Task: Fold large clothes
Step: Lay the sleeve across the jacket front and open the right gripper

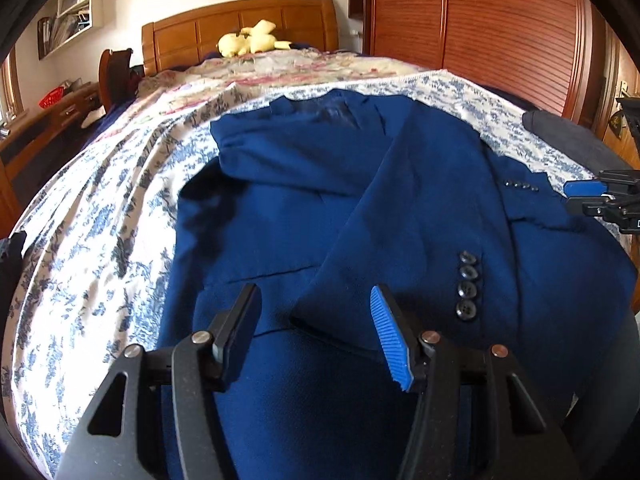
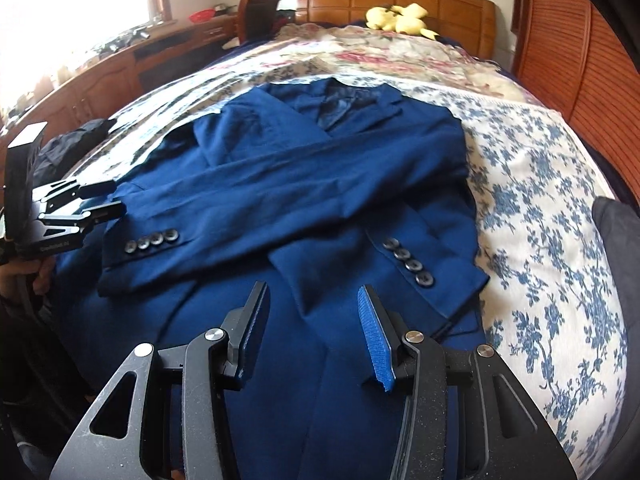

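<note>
Nearest the lens, the left gripper (image 1: 314,312) is hovering with jaws apart and empty, straddling the cuff of a sleeve of the deep-blue woven suit jacket (image 1: 304,200). The right gripper (image 2: 312,312) is likewise hanging open and holding nothing. The jacket is lying ahead of both pairs of jaws, sleeves crossed over its front, on the blue-and-white floral bedspread (image 2: 540,200). Beyond it, a yellow plush toy (image 2: 396,16) is resting by the headboard. Pinching only the sleeve would probably drag the crossed sleeves apart.
</note>
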`<state>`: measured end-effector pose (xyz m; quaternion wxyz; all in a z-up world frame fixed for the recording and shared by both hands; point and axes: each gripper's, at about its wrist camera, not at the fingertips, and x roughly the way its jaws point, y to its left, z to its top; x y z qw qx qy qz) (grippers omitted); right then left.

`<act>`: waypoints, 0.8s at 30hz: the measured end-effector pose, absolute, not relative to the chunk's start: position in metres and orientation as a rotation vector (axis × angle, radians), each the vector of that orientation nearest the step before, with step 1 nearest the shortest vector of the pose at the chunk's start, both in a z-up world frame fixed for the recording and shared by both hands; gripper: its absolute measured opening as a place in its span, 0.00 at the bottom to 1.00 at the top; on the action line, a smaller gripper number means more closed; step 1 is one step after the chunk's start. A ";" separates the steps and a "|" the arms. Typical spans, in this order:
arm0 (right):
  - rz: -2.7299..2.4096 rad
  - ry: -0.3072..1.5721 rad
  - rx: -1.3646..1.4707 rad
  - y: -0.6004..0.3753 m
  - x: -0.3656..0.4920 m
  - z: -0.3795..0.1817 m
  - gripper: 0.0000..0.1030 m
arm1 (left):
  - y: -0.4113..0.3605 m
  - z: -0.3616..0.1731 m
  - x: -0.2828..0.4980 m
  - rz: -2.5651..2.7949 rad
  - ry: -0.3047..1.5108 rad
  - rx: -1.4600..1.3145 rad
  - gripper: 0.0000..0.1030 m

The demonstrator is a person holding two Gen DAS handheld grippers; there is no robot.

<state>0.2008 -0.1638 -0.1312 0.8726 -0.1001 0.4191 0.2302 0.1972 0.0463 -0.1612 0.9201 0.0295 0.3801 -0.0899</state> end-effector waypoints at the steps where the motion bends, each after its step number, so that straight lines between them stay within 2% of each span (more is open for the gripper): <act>1: 0.477 0.876 -0.207 -0.165 0.202 -0.133 0.45 | 0.046 -0.163 0.198 -0.180 0.787 0.059 0.54; 10: 0.411 0.912 -0.206 -0.177 0.218 -0.166 0.46 | 0.052 -0.166 0.200 -0.203 0.815 0.007 0.53; 11: 0.410 0.917 -0.204 -0.178 0.219 -0.169 0.48 | 0.052 -0.165 0.200 -0.212 0.815 0.004 0.41; 12: 0.411 0.919 -0.196 -0.179 0.220 -0.171 0.49 | 0.052 -0.165 0.200 -0.221 0.819 0.002 0.36; 13: 0.412 0.917 -0.183 -0.182 0.221 -0.173 0.50 | 0.052 -0.164 0.200 -0.228 0.825 0.003 0.26; 15: 0.414 0.913 -0.168 -0.184 0.222 -0.174 0.52 | 0.049 -0.164 0.200 -0.233 0.828 0.015 0.19; 17: 0.414 0.915 -0.163 -0.184 0.222 -0.176 0.54 | 0.046 -0.163 0.200 -0.234 0.828 0.031 0.05; 24: 0.414 0.898 -0.174 -0.184 0.221 -0.178 0.57 | 0.056 -0.133 0.200 -0.194 0.724 0.010 0.02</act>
